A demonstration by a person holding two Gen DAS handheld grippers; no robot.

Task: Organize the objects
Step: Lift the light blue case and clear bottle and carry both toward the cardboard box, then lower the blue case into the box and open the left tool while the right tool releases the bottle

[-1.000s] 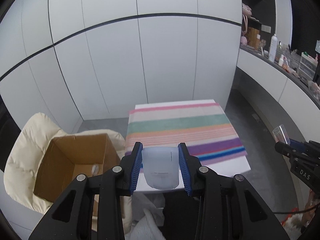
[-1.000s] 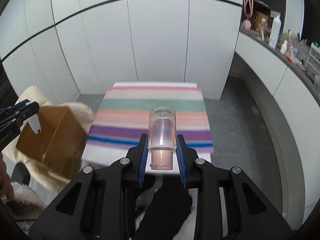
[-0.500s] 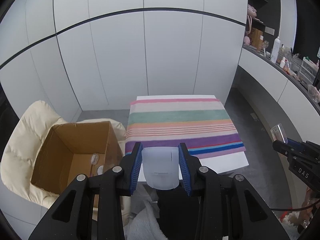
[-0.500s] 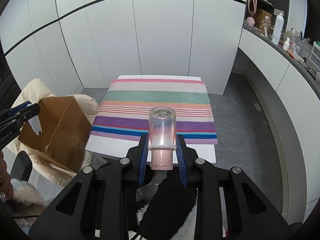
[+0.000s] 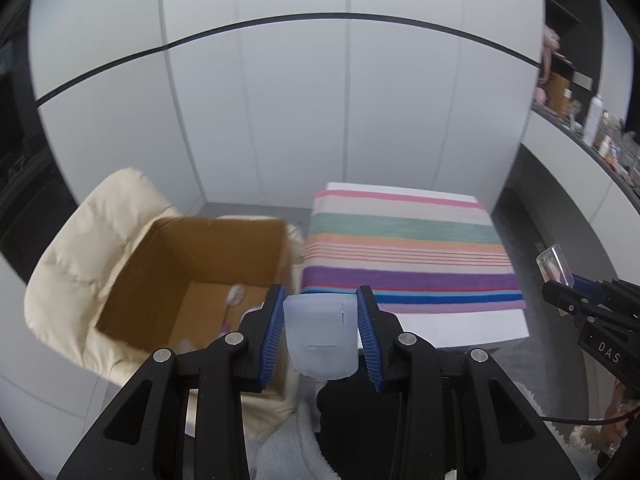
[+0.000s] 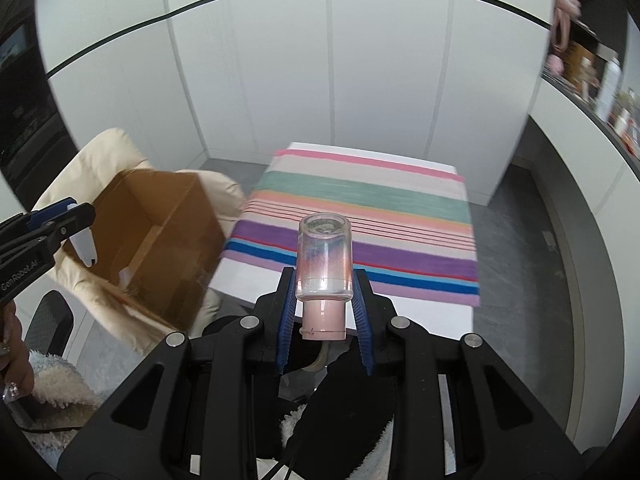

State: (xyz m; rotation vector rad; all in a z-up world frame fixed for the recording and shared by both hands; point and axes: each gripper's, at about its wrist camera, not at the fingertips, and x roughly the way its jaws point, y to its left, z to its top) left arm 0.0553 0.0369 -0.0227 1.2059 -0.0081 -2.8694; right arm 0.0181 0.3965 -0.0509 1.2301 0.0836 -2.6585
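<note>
box contents point(image 5: 234, 294) blurred, unidentifiable

A striped cloth point(image 5: 408, 252) is showing pink, beige, green, orange, purple and blue bands over a white table point(image 5: 460, 326). A brown cardboard box point(image 5: 188, 264) is sitting on a cream chair point(image 5: 72, 276). Blue pads point(image 6: 362, 320) are lining black grippers holding a clear, pink-capped bottle point(image 6: 324, 268) and a frosted white container point(image 5: 320, 332).

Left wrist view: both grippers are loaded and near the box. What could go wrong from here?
1. The box sits tilted on a soft cushion; a drop onto its rim may tip it or bounce out.
2. The bottle is pinched only near its pink cap, most of it sticking out past the fingers, so it may pivot or slip.
3. The left gripper holds a smooth translucent cap, which could slide.
</note>
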